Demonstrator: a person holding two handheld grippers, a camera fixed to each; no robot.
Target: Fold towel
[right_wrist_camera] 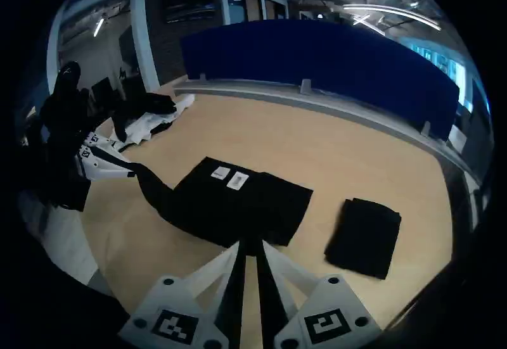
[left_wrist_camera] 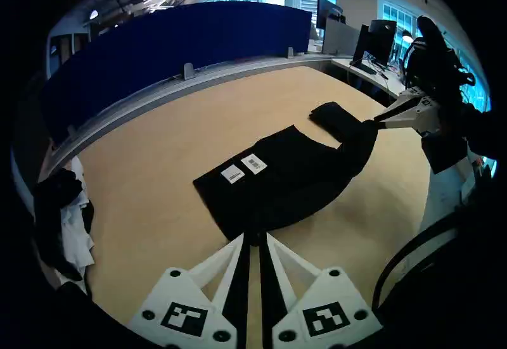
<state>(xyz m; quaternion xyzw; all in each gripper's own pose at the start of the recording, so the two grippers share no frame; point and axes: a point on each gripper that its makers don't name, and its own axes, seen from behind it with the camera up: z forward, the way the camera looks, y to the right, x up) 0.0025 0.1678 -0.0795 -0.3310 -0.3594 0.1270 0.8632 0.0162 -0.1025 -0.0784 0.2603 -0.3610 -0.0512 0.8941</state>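
Note:
A black towel (left_wrist_camera: pixel 285 171) with two white labels (left_wrist_camera: pixel 244 168) lies partly spread on the wooden table (left_wrist_camera: pixel 165 152). My left gripper (left_wrist_camera: pixel 256 238) is shut on its near edge. In the left gripper view, my right gripper (left_wrist_camera: pixel 378 121) pinches the towel's far right corner, lifted a little off the table. The right gripper view shows the same towel (right_wrist_camera: pixel 241 206). There, my right gripper (right_wrist_camera: pixel 251 244) is shut on its edge. My left gripper (right_wrist_camera: pixel 132 173) holds the stretched corner at the left.
A second black towel, folded, (left_wrist_camera: pixel 333 118) (right_wrist_camera: pixel 362 235) lies on the table beside the held one. A heap of black and white cloth (left_wrist_camera: pixel 63 222) (right_wrist_camera: pixel 149 118) sits at the table's end. A blue partition (left_wrist_camera: pixel 177 38) runs along the far edge, with monitors (left_wrist_camera: pixel 380 38) behind.

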